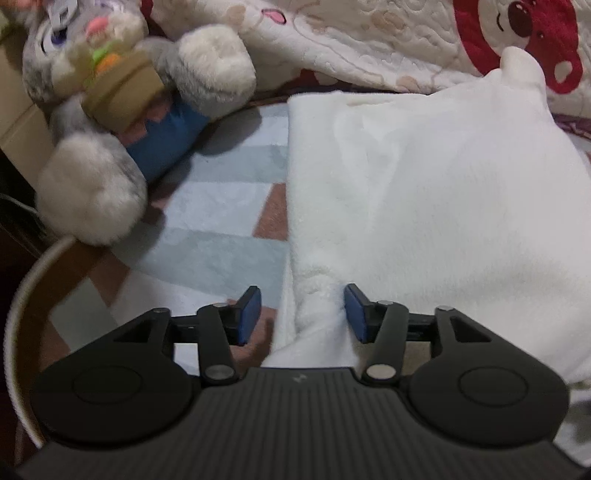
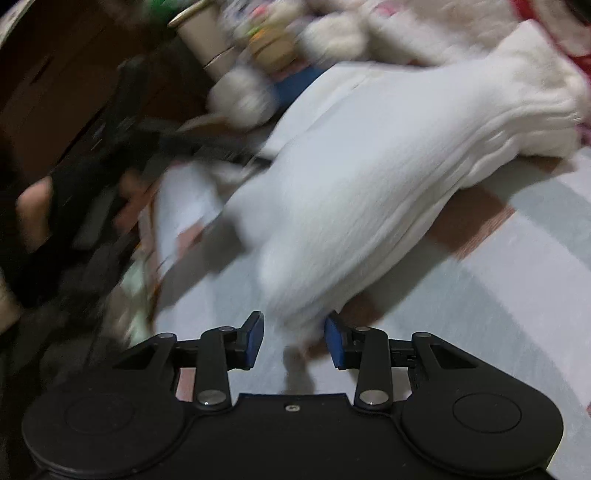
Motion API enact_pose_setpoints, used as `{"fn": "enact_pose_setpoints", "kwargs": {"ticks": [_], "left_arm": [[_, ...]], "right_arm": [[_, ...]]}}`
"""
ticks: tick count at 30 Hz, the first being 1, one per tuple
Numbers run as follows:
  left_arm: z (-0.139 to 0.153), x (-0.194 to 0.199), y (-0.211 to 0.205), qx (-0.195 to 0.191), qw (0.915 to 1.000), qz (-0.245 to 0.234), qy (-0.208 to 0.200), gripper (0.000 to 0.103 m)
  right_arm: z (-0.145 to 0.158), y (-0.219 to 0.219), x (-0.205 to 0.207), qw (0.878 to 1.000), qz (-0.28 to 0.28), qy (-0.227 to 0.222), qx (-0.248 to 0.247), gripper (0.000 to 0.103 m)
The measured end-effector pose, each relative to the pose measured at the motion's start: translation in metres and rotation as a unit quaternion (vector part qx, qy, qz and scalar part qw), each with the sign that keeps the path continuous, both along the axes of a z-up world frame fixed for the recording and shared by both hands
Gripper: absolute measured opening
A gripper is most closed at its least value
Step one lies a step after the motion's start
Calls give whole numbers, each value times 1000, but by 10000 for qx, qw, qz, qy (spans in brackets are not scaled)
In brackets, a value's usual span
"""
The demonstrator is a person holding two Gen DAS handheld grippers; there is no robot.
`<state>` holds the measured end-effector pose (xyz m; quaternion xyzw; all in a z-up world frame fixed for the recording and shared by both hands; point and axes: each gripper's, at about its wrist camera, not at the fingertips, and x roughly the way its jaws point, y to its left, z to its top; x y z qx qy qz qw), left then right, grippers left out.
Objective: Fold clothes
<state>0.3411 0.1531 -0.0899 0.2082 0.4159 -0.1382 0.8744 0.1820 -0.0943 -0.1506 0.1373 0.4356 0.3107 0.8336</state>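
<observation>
Both tools — left tool (image 1: 302, 314) and right tool (image 2: 294, 340) — stand released astride the white fleece garment (image 1: 424, 206); soft, light, floppy, so we'd pinch its bunched near edge.

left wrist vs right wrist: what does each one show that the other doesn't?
Left wrist only: the red bear print on the cream quilt, the plush bunny's face, and a curved white rim at lower left.

Right wrist only: the other gripper with the hand holding it, heavily blurred, plus the garment's far bunched end.

Both: the white fleece garment on the striped pale-blue bedding, the plush bunny, sharp in the left view and smeared in the right, and each gripper's open blue-padded fingers at a garment edge.
</observation>
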Motion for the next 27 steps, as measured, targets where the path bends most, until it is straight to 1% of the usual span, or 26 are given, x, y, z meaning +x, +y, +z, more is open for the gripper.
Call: {"fn": "enact_pose_setpoints", "kwargs": {"ticks": [1,3,5,6,7,8,9,12,13,14,15,17,19,20,21,22,23,24,25,26,27], "left_arm": [[3,-2,0,45,10000,10,-68,56],[12,-5,-2,-113,9996,100,-227,56],[22,-7,-5,-321,9985,199,-396,52],[27,-8,-10,-432,9974,83,-563,52],[33,-9,-17,-548,9953,-153,-789,52],[36,-7,-28,-666,9926,-399,-930,53],[35,3,-39,-749,9917,-546,-890,53],[24,43,-65,-941,9920,-708,-448,52],[16,60,-68,-969,9928,-644,-272,50],[8,74,-72,-948,9939,-545,-132,49],[2,85,-73,-890,9950,-440,-95,49],[-7,100,-73,-722,9970,-216,-170,46],[-11,110,-70,-643,9976,-72,-229,46],[-12,114,-69,-616,9978,-11,-257,46],[-13,117,-68,-547,9980,22,-304,46],[-13,119,-68,-466,9982,35,-368,46],[-12,117,-68,-390,9981,83,-463,46],[-10,114,-66,-297,9974,188,-633,46],[-6,110,-65,-252,9956,316,-844,44],[-1,103,-62,-418,9940,364,-942,43],[5,93,-58,-708,9923,350,-955,43]], "right_arm": [[3,-14,4,9994,-276,31,187,41],[8,-41,11,9950,-827,93,561,51],[13,-69,18,9860,-1373,154,932,76],[16,-82,22,9799,-1645,184,1116,79],[18,-96,26,9726,-1915,221,1298,82],[16,-112,36,9640,-2192,359,1459,82],[12,-122,50,9582,-2345,497,1559,82],[-3,-146,87,9409,-2673,955,1845,82],[-10,-152,98,9336,-2784,1119,1959,82],[-14,-152,105,9283,-2873,1136,2067,82],[-17,-152,112,9231,-2959,1147,2170,82],[-19,-146,124,9212,-3061,988,2189,82],[-19,-140,134,9244,-3126,802,2033,82],[-14,-136,134,9286,-3163,598,1846,82],[-10,-133,134,9323,-3192,392,1653,78],[-5,-133,134,9396,-3138,154,1356,64],[1,-133,135,9455,-3079,-82,1058,55],[5,-132,134,9500,-3018,-284,757,53],[8,-131,132,9530,-2955,-462,477,48],[12,-129,131,9549,-2891,-639,198,47],[14,-127,129,9545,-2877,-784,-48,47]]}}
